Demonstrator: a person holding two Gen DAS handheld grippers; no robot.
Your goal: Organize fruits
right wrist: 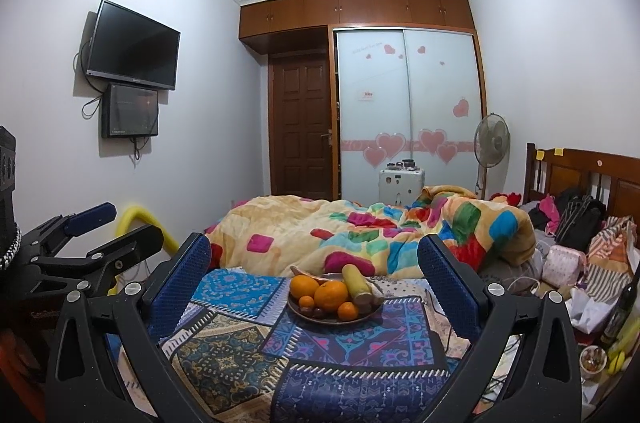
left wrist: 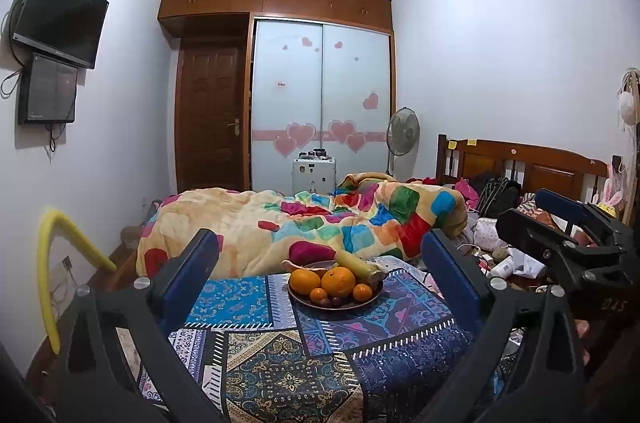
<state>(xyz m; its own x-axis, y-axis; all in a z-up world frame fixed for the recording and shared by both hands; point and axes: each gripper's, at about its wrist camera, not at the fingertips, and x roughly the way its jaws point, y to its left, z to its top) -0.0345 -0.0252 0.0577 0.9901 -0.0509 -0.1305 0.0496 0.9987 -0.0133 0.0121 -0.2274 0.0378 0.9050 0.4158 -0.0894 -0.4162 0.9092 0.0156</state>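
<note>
A round metal plate (left wrist: 307, 301) (right wrist: 297, 310) sits on the far part of a patterned cloth. It holds two big oranges (left wrist: 338, 281) (right wrist: 330, 295), small tangerines (left wrist: 362, 292) (right wrist: 347, 311), dark grapes (left wrist: 334, 301) (right wrist: 316, 311), a yellow banana (left wrist: 356, 265) (right wrist: 355, 283) and a pale slice at the back. My left gripper (left wrist: 320, 271) is open and empty, well short of the plate. My right gripper (right wrist: 316, 275) is open and empty too, equally short. Each gripper shows at the side of the other's view, the right gripper (left wrist: 560, 223) and the left gripper (right wrist: 100, 227).
The patterned cloth (left wrist: 280, 363) (right wrist: 320, 363) covers a table in front of a bed with a bright quilt (left wrist: 320, 219) (right wrist: 360, 231). Clutter, bags and a bottle (right wrist: 618, 311) crowd the right. A yellow foam tube (left wrist: 48, 263) stands left. Wardrobe, door and fan are far behind.
</note>
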